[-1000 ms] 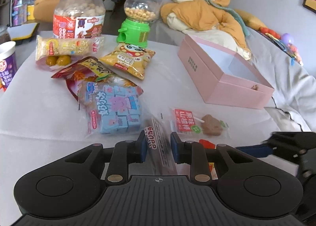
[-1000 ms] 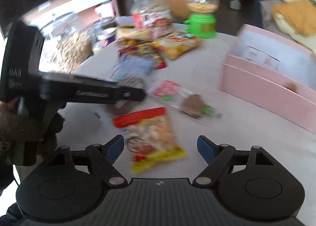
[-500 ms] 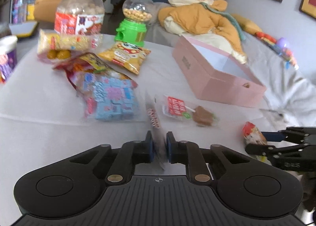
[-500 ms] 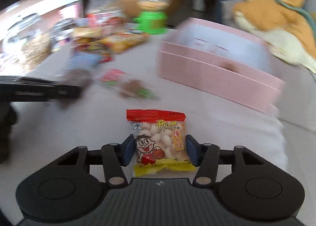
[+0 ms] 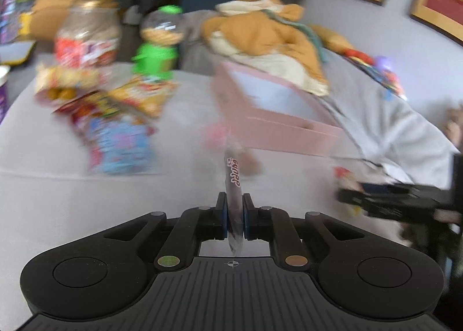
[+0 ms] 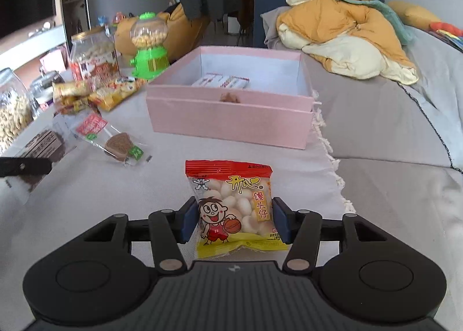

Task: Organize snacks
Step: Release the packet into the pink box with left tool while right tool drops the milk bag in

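Observation:
My left gripper (image 5: 233, 216) is shut on a thin dark snack packet (image 5: 233, 183) that stands on edge between its pads, lifted off the grey cloth. My right gripper (image 6: 233, 219) is shut on a red-and-yellow bag of small round biscuits (image 6: 235, 205), held upright above the cloth. The open pink box (image 6: 228, 112) lies straight ahead of the right gripper, with white packets (image 6: 221, 81) and a small brown piece inside. In the left wrist view the pink box (image 5: 269, 123) is ahead and to the right, blurred.
A wrapped brown lollipop (image 6: 120, 144) lies left of the biscuit bag. Farther left stand a green gumball dispenser (image 6: 149, 47), a big nut jar (image 6: 94, 55) and several snack bags (image 5: 115, 117). An orange jacket (image 6: 344, 27) lies behind the box. The cloth's fringed edge (image 6: 330, 154) runs at right.
The left gripper closed on the thin packet and lifted it, swinging toward the box. The right gripper closed on the biscuit bag, raised it and turned to face the pink box.

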### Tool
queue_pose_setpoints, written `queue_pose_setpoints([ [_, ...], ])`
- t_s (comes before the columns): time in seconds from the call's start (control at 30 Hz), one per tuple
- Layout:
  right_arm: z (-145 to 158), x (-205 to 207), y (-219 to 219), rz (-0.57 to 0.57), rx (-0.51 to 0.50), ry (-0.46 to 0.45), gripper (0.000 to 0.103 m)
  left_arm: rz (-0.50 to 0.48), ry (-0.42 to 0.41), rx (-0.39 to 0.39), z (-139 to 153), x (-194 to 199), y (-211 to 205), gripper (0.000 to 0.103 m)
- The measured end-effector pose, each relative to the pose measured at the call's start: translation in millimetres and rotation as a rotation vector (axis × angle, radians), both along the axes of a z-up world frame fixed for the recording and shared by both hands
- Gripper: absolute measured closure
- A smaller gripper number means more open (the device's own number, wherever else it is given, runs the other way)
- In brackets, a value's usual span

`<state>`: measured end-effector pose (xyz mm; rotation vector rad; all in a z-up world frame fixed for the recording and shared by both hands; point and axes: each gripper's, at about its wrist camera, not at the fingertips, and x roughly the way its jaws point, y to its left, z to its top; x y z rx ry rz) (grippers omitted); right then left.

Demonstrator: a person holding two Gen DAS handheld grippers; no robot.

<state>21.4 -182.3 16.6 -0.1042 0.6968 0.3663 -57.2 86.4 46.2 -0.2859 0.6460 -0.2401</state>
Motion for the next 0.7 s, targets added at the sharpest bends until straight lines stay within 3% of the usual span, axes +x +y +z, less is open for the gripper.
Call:
queue_pose_setpoints([
  [0.2, 10.8, -8.1, -8.8, -0.007, 0.034, -0.029, 0.049, -0.13, -0.096, 0.008, 42.7, 19.7, -44.3, 0.09],
  [0.33, 12.5, -10.8, -8.4, 0.003, 0.03, -0.036, 0.049, -0.16, -0.183, 0.029, 74.4, 74.4, -69.3, 0.09],
  [0.4, 11.5, -10.2, -7.9, 0.008, 0.028, -0.035, 0.049, -0.152, -0.181, -0.027, 82.2, 110.8, -77.1, 0.089],
  [0.5, 8.2, -6.9, -6.3, 0.006, 0.025, -0.025, 0.049, -0.081, -0.151, -0.16, 75.6, 173.1, -81.6, 0.088],
  [0.53, 6.6, -5.0, -5.3, 0.002, 0.021, -0.022, 0.049, -0.041, -0.116, -0.168, 69.1, 193.5, -83.9, 0.087],
  [0.63, 2.7, -2.0, -3.6, 0.002, 0.009, -0.018, 0.049, 0.081, -0.04, -0.106, 44.2, 231.4, -93.0, 0.087],
  [0.7, -0.4, 0.6, -3.9, 0.006, 0.006, -0.01, 0.049, 0.085, -0.03, -0.086, 30.4, 237.9, -94.9, 0.087],
])
